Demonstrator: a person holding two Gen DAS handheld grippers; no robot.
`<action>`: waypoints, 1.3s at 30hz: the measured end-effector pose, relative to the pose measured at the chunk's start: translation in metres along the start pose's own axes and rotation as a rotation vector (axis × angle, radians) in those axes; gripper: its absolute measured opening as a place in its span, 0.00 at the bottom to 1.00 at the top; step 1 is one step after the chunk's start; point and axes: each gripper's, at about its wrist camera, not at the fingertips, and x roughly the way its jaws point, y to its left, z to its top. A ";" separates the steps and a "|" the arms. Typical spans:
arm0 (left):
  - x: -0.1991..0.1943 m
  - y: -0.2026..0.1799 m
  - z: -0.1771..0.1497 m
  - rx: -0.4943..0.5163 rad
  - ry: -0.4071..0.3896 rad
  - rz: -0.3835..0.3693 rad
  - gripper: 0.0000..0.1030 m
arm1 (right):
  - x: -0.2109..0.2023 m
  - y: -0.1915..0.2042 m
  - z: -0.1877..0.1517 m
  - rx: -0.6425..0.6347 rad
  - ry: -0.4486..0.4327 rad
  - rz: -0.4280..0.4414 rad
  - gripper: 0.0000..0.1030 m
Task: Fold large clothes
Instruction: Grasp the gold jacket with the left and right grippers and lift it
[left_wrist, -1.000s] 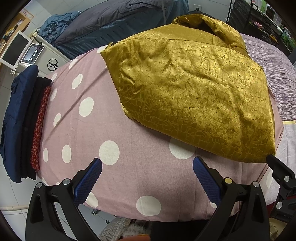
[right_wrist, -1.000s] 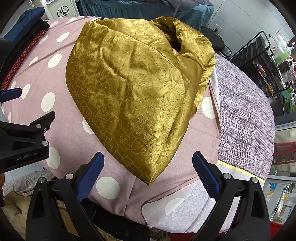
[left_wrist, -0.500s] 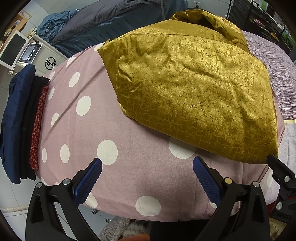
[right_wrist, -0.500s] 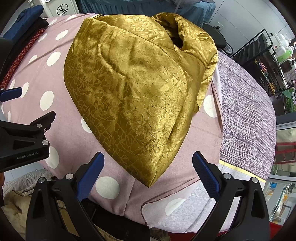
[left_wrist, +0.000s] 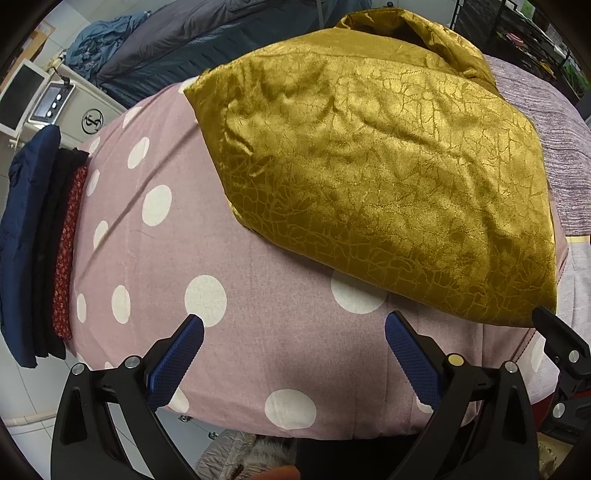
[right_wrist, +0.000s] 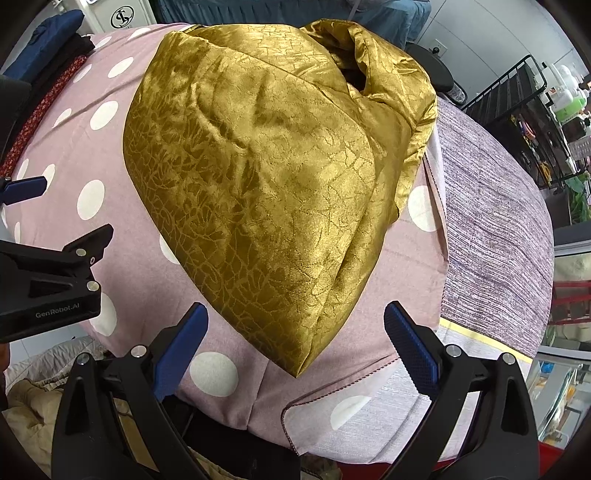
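The gold garment (left_wrist: 388, 177) lies on the pink sheet with white dots (left_wrist: 229, 258), folded into a thick, puffy shape with one pointed corner toward me; in the right wrist view this corner (right_wrist: 299, 369) reaches almost to the near edge of the sheet, between my right fingers but not touching them. At the far end of the gold garment (right_wrist: 266, 177) the cloth is bunched into a loose roll with a dark opening. I see my left gripper (left_wrist: 293, 354) hanging above the near part of the sheet, its two blue pads spread wide with nothing between them, and the garment is just beyond its right pad. My right gripper (right_wrist: 295, 343) is spread wide as well and grasps nothing. In the right wrist view the left gripper appears at the left border as a black body with a blue pad, beside the garment and apart from it. On the left side of the sheet there is a stack of folded clothes (left_wrist: 33, 240), dark blue, black and red with small print. To the right of the pink sheet (right_wrist: 122, 221) lies a grey striped cover (right_wrist: 495, 236). Behind the bed I see a white machine with a small screen (left_wrist: 51, 103) and a dark metal rack (right_wrist: 513, 99).
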 end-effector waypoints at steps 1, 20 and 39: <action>0.002 0.002 0.000 -0.012 0.009 -0.015 0.94 | 0.001 0.000 0.000 0.001 0.001 0.000 0.92; 0.036 0.127 0.108 -0.402 0.055 -0.314 0.84 | -0.003 -0.097 0.097 0.251 -0.206 0.157 0.92; 0.050 0.057 0.161 -0.123 -0.078 -0.356 0.10 | 0.081 -0.118 0.110 0.476 -0.071 0.287 0.05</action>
